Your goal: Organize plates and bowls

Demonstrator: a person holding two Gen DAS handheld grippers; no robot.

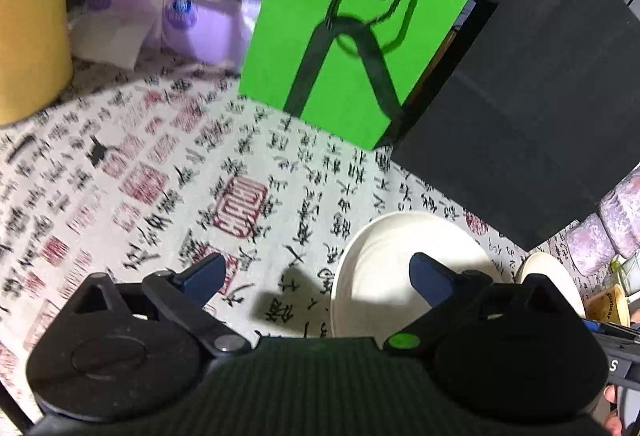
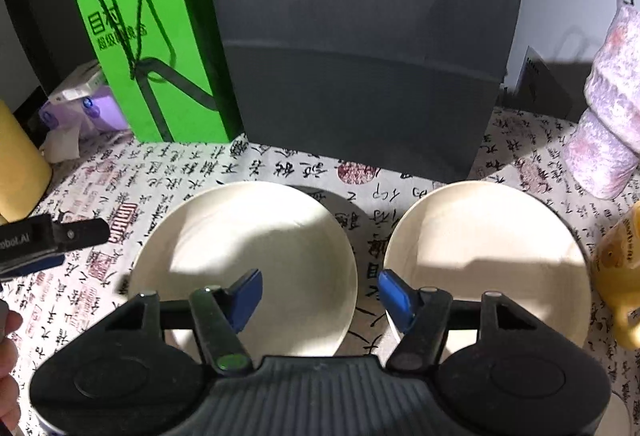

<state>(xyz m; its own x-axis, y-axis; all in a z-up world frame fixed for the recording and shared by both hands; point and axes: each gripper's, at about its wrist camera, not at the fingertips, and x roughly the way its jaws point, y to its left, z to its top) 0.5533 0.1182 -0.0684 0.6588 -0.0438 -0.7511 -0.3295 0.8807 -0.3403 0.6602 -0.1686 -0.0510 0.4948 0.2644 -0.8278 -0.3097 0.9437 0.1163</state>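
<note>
Two cream plates lie side by side on the calligraphy tablecloth. In the right wrist view the left plate [image 2: 248, 248] and the right plate [image 2: 488, 248] fill the foreground. My right gripper [image 2: 322, 290] hovers over the gap between them, open. One blue fingertip is over the left plate and the other is by the right plate's near rim; neither presses on anything. In the left wrist view my left gripper [image 1: 320, 274] stands wide open above the cloth. Its right finger is over the left plate [image 1: 384, 276]. The right plate [image 1: 548, 276] peeks out behind it. Part of my left gripper [image 2: 68, 246] shows at the left edge.
A green paper bag [image 2: 152, 44] and a tall dark grey bag [image 2: 360, 56] stand close behind the plates. A yellow mug [image 2: 616, 268] and pink patterned rolls [image 2: 608, 124] sit on the right. A yellow cylinder [image 1: 28, 20] and purple tissue packs [image 1: 188, 24] are at the left.
</note>
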